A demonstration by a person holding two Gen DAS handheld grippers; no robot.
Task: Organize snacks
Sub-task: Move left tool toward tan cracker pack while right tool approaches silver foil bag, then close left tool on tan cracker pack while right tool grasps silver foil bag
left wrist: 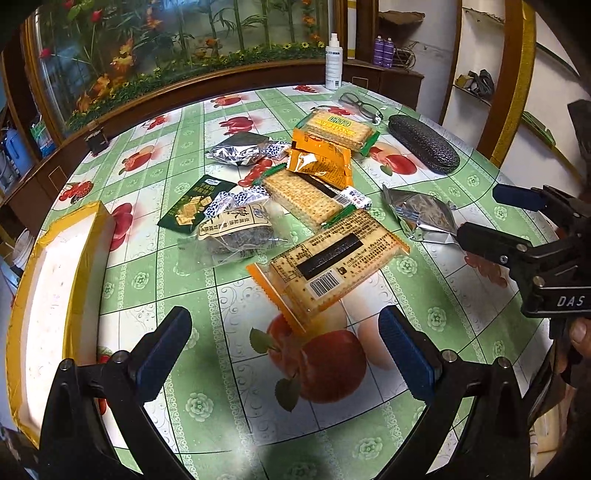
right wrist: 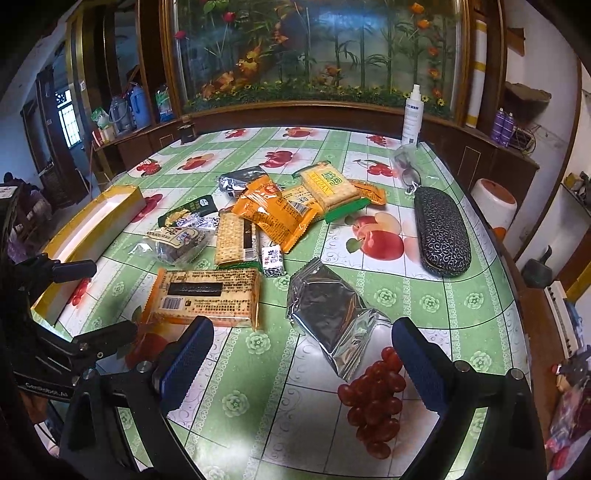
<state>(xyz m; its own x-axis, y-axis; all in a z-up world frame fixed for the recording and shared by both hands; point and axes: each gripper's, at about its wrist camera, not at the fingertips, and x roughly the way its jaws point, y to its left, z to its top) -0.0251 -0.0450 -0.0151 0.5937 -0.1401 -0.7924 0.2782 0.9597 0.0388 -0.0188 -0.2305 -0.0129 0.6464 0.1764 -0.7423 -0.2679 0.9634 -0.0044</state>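
Green-and-white fruit-print tablecloth (left wrist: 229, 306) covers the table, w/ a flower-and-bamboo glass panel (left wrist: 177, 33) behind it across the top of both views. Far left in the left wrist view: long white tray w/ yellow-taped rim (left wrist: 48, 295), nothing in it that I can see. Right of it, mid-frame, the snack pile: dark green packet (left wrist: 192, 203), clear bag of dark snacks (left wrist: 229, 232) touching it, small blue-white candies (left wrist: 236, 199) on top, a silver foil pack (left wrist: 240, 149) further back. Centre: cracker pack w/ barcode side up (left wrist: 332, 262) lies nearest the left gripper (left wrist: 284, 347), whose jaws are spread wide, holding nothing, pack just ahead of the tips. Behind it, a green-edged cracker pack (left wrist: 299, 197), orange packet (left wrist: 321, 158) and another cracker pack (left wrist: 340, 129) overlap in a heap. Right of centre: second silver foil pack (left wrist: 424, 218) lies apart from the heap; in the right wrist view the right gripper (right wrist: 303, 354) hovers over its near end, jaws wide apart, gripping nothing. Upper right: glasses (left wrist: 360, 105), black textured glasses case (left wrist: 424, 144), white spray bottle (left wrist: 334, 62) at the table's far edge. Far right edge of the left wrist view: a hand (left wrist: 578, 332) on the right gripper's body.
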